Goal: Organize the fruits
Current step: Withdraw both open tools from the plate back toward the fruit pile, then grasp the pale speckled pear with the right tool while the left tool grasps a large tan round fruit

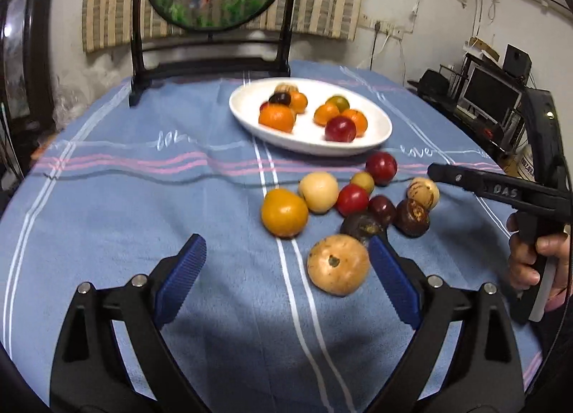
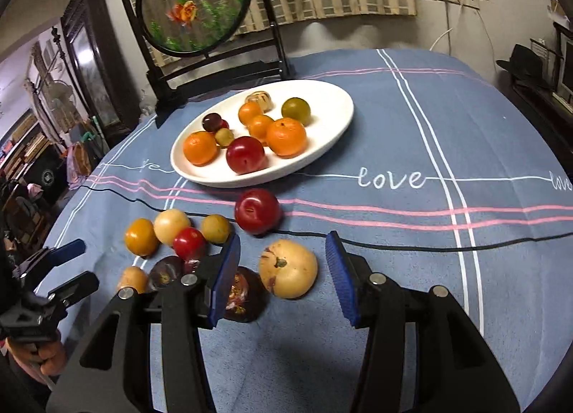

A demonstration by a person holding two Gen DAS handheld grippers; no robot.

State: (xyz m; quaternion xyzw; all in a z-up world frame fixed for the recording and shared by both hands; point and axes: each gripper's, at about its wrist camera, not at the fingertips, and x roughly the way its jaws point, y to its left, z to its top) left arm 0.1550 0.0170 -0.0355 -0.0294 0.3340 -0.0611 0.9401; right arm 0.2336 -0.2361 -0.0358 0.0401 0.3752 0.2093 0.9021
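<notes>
Fruits (image 2: 247, 133) on white plate (image 2: 333, 105); others loose on cloth (image 2: 412, 126).

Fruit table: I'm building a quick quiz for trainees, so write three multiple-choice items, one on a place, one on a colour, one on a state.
1. Where is the plate?
A. beyond the loose fruit
B. on the floor
C. on a chair

2. The cloth is mainly:
A. green
B. blue
C. yellow

3. The left tongs are:
A. shut on an orange
B. open, gripping nothing
C. out of view

Answers:
1 A, the plate sits farther back on the table than the loose fruit.
2 B, the cloth is blue with white and pink stripes.
3 B, the left tongs stand wide apart and press on nothing.
</notes>
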